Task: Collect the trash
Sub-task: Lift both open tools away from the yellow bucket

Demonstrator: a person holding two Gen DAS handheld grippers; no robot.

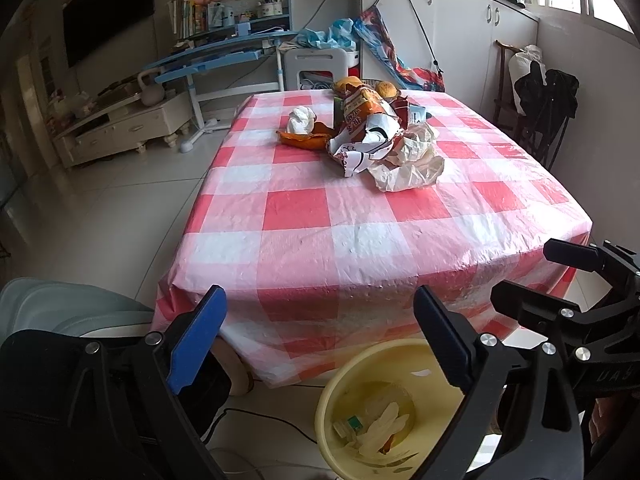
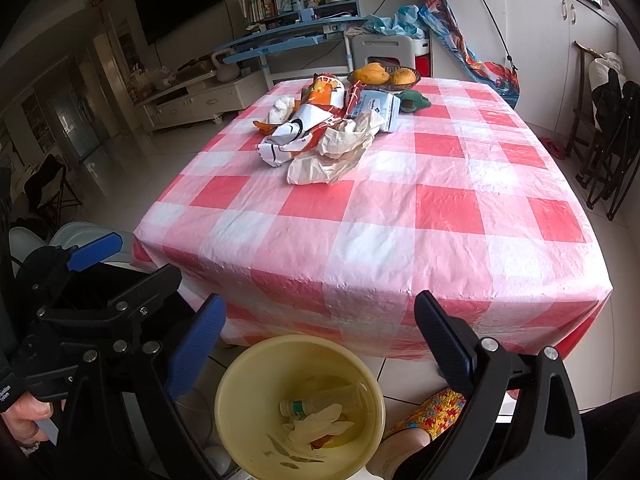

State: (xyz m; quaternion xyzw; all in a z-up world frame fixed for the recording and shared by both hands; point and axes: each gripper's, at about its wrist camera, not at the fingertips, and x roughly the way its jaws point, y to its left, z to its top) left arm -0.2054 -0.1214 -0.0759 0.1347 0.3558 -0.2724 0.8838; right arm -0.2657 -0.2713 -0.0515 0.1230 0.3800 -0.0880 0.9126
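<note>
A heap of trash lies at the far middle of the checked table (image 1: pixel 320 216) (image 2: pixel 440 216): a crumpled white and orange wrapper (image 1: pixel 360 136) (image 2: pixel 296 136), a beige plastic bag (image 1: pixel 412 164) (image 2: pixel 336 156), a white tissue ball (image 1: pixel 301 119) (image 2: pixel 280 109) and orange peel (image 1: pixel 300 140). A yellow bin (image 1: pixel 340 392) (image 2: pixel 240 384) with trash inside stands on the floor below the near table edge. My left gripper (image 1: pixel 320 340) is open and empty above the bin. My right gripper (image 2: pixel 320 344) is open and empty above the bin.
A basket of yellow fruit (image 2: pixel 384 74) and a tissue pack (image 2: pixel 376 110) sit at the table's far end. A chair (image 1: pixel 60 308) stands at the near left. Folded black chairs (image 2: pixel 608 136) lean at the right wall. A blue desk (image 1: pixel 224 52) stands behind.
</note>
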